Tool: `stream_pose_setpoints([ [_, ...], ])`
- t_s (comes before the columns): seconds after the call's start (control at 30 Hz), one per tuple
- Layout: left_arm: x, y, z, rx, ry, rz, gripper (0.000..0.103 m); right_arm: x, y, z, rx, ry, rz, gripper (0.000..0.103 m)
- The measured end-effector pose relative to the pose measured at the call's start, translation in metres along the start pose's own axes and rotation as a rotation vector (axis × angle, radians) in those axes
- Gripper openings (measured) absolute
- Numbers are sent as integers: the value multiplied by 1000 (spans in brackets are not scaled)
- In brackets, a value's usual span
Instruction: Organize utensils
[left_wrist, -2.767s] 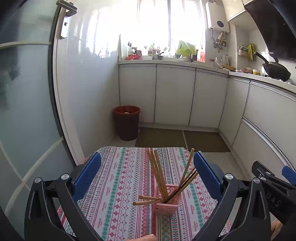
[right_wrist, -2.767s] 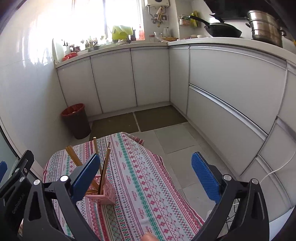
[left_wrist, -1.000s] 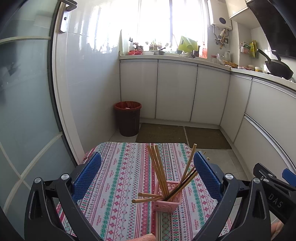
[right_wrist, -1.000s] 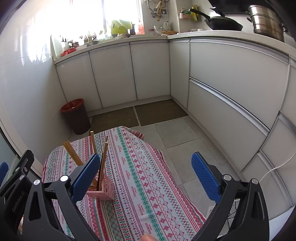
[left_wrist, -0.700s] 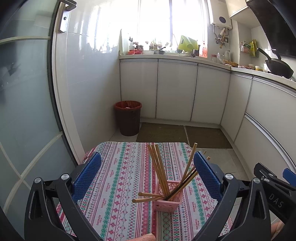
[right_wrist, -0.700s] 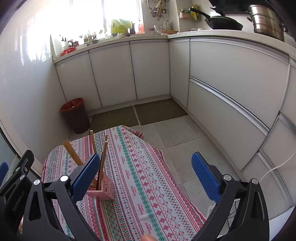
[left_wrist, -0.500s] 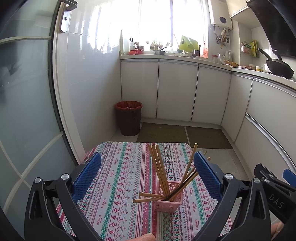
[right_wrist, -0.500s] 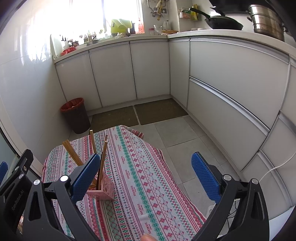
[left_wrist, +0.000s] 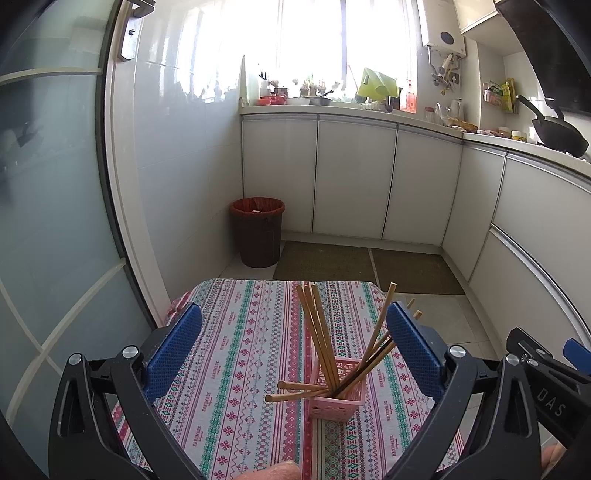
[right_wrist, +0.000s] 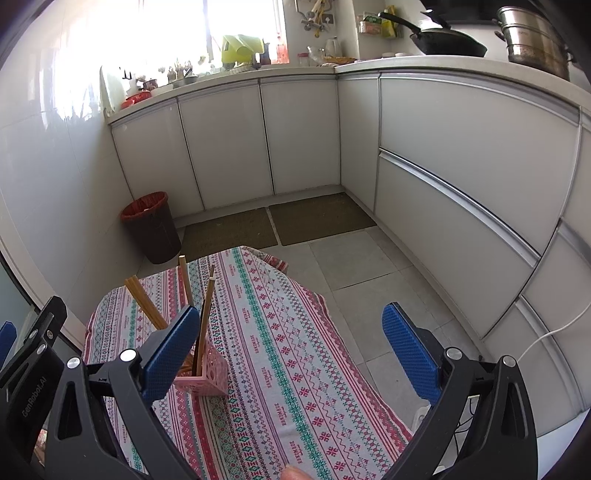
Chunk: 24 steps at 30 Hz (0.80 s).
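A pink perforated plastic holder (left_wrist: 338, 397) stands on the striped patterned tablecloth (left_wrist: 236, 354), containing long wooden chopsticks (left_wrist: 319, 330) that lean outward; two chopsticks (left_wrist: 295, 391) lie across its rim, projecting leftward. The left gripper (left_wrist: 293, 350) and right gripper (right_wrist: 291, 350) hover above the table, blue-padded jaws spread wide, empty. A dark red waste bin (left_wrist: 257, 230) stands near the white cabinets (left_wrist: 354, 181).

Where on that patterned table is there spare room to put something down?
The tablecloth is bare between the pink holder and its right edge, and, in the left wrist view, left of the holder toward the glass door. It is crowded only around the holder, where the chopsticks splay outward.
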<state>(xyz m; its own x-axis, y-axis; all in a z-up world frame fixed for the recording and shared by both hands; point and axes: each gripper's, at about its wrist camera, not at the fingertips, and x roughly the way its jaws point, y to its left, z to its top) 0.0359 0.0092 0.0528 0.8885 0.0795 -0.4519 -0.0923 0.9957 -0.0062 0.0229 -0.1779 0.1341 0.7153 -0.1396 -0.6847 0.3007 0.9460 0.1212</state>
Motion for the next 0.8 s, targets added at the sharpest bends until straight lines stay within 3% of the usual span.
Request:
stream_pose_setpoints([
  [0.53, -3, -4, -1, 38, -39, -16, 88, 6, -2, 0, 12, 24, 2, 96],
  [0.6, -4, -4, -1, 41, -40, -16, 88, 6, -3, 0, 13, 22, 2, 96],
  [0.67, -3, -6, -2, 52, -25, -10, 97, 5, -3, 1, 15, 20, 2, 96],
  [0.8, 1, -7, -5, 44, 7, -19, 96, 5, -4, 1, 17, 22, 1, 96],
])
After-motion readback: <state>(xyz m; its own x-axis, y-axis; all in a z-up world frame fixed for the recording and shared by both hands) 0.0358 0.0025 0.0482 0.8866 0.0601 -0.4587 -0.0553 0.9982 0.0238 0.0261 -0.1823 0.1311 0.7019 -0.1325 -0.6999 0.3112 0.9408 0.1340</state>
